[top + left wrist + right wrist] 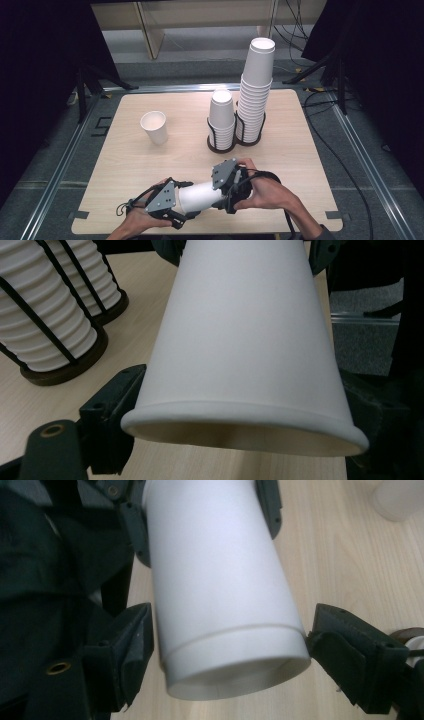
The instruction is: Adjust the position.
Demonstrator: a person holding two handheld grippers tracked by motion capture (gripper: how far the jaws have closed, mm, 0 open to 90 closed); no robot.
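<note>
Both claws gripped the nested cups (pixel 200 196): left claw (pixel 176 204) at rim, right claw (pixel 227 187) at base; one cup (pixel 154 127) already on counter (pixel 130 165), separation pending

Cup (pixel 240 340): white paper, matt, smooth, with a rolled rim. Stacked cups (pixel 256 95): the same white matt paper, ribbed by their rims. Holders (pixel 221 145): black wire uprights on dark, wood-like bases. Tabletop (pixel 300 150): pale wood-grain laminate, smooth, low sheen. Jaws: black matt plastic, slightly textured. Left gripper (pixel 182 212) plate: grey, matt.
</note>
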